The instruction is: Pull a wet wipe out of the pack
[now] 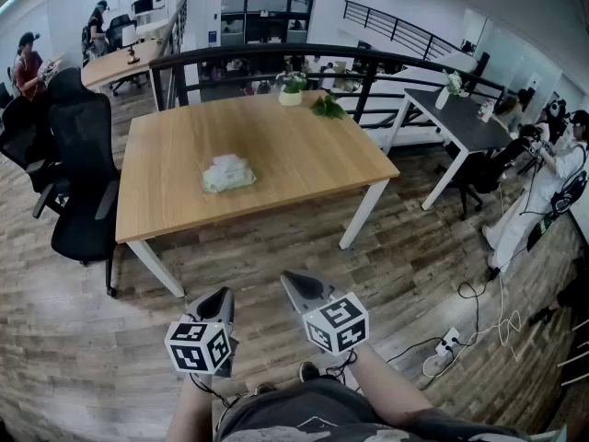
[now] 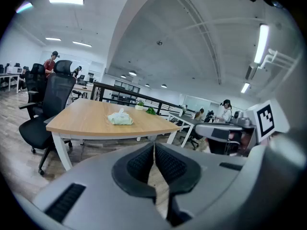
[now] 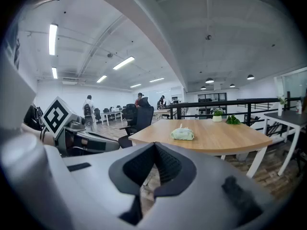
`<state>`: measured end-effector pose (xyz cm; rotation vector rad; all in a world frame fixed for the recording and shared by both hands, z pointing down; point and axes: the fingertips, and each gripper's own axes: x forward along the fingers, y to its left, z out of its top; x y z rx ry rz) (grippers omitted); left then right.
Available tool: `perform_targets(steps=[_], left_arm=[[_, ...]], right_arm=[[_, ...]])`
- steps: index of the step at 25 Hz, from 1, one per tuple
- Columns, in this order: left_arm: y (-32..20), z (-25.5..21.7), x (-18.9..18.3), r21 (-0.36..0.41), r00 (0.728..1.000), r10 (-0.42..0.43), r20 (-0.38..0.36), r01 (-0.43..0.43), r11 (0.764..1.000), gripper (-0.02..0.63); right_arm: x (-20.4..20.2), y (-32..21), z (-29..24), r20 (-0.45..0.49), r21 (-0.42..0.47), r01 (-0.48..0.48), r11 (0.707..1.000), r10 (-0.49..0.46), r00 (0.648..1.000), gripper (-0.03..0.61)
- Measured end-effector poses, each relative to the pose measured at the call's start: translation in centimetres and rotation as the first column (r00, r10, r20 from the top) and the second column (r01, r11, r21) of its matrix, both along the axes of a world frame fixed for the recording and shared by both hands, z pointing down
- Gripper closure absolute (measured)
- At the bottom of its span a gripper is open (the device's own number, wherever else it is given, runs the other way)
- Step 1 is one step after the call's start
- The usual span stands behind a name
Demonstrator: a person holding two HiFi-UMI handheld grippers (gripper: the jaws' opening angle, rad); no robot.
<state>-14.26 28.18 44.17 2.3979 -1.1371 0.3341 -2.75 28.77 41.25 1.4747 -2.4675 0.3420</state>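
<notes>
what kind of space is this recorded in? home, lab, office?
Most likely an open-plan office: a large wooden table with black office chairs beside it, more desks behind, a black railing along the floor's edge, and strip lights on the ceiling.

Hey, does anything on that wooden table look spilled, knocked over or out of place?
Nothing stands out. The wet wipe pack lies near the middle of the table, with a wipe poking up from its top. The potted plant stands upright at the far edge, with a green leafy sprig beside it. No spill shows.
</notes>
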Motion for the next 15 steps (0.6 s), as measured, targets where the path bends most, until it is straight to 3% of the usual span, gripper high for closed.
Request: perform_targets(steps=[15], left_arm=[[1.8,0.3,-1.7,0.008,0.999,0.033,-0.009,-0.033,0.999,0.591]], right_arm=[[-1.4,2.0,0.3,0.001,0.011,-0.035,0.999,0.035,0.999,0.554]])
